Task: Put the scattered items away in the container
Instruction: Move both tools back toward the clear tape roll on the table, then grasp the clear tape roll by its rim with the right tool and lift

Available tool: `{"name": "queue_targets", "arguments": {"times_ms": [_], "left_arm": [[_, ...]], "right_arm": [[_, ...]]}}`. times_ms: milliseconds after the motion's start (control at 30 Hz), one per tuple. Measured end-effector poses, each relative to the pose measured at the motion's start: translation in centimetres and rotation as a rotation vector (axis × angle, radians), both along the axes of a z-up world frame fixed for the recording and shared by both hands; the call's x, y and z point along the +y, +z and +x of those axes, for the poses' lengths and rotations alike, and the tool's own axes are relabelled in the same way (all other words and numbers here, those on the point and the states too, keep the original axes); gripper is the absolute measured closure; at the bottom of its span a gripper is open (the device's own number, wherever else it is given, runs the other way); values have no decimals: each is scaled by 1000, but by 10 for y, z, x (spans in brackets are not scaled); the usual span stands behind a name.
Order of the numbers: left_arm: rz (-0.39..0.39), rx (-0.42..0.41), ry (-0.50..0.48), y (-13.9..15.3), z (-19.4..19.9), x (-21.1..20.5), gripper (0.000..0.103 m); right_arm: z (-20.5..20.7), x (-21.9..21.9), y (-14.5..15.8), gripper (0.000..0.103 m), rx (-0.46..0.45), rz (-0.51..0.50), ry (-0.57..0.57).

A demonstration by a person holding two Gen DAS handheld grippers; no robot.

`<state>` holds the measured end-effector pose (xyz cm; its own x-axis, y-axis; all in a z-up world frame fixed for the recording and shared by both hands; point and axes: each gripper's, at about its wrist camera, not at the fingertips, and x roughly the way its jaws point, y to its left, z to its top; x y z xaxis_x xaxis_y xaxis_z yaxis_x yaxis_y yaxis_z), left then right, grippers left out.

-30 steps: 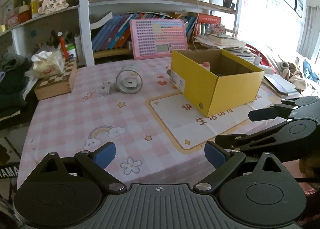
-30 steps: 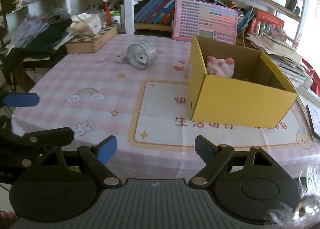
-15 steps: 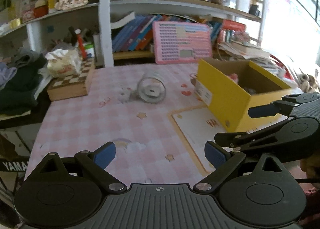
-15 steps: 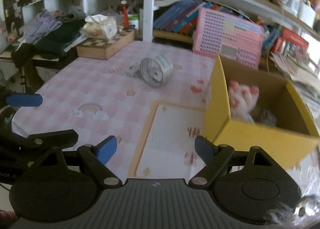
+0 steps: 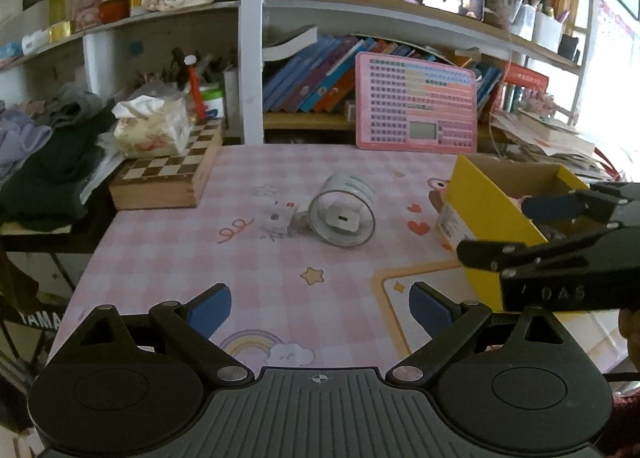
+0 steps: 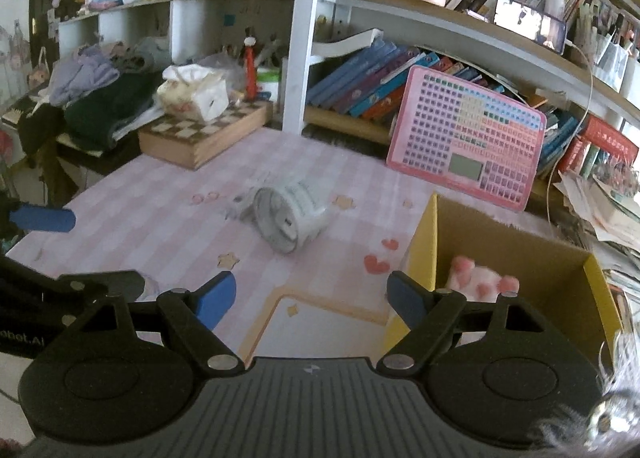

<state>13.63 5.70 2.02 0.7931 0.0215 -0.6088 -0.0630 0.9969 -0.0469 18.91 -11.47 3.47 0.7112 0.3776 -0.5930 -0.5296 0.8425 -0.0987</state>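
**Left wrist view: jar and charger lie loose mid-table, both grippers empty**

Left wrist view shows a clear jar (image 5: 342, 216) on its side at frame centre, mouth toward the camera, with a white square block inside. A small white charger (image 5: 279, 219) lies just left of it on the pink checked cloth (image 5: 168, 242). The yellow cardboard box (image 5: 486, 214), right of centre, is partly hidden behind the right gripper (image 6: 311, 298), which crosses the right edge. In the right wrist view a pink plush paw (image 6: 474, 278) sits inside the box; the jar there is blurred. A chessboard case (image 5: 168, 174) with a tissue pack sits upper left; a pink keypad board (image 5: 416, 108) leans on the bookshelf. The left gripper (image 5: 320, 306) and the right both stand wide apart, nothing between their blue pads.
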Motion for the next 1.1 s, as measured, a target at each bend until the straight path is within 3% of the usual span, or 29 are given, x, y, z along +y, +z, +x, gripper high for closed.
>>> {"name": "queue_targets", "arguments": {"times_ms": [567, 933, 1100], "left_arm": [[29, 78, 35, -11, 40, -9, 6], [24, 108, 57, -18, 61, -8, 6], [15, 127, 68, -23, 71, -5, 6]], "right_arm": [[77, 16, -7, 21, 123, 57, 60], [142, 72, -29, 21, 182, -80, 205], [166, 89, -42, 22, 194, -137, 219]]}}
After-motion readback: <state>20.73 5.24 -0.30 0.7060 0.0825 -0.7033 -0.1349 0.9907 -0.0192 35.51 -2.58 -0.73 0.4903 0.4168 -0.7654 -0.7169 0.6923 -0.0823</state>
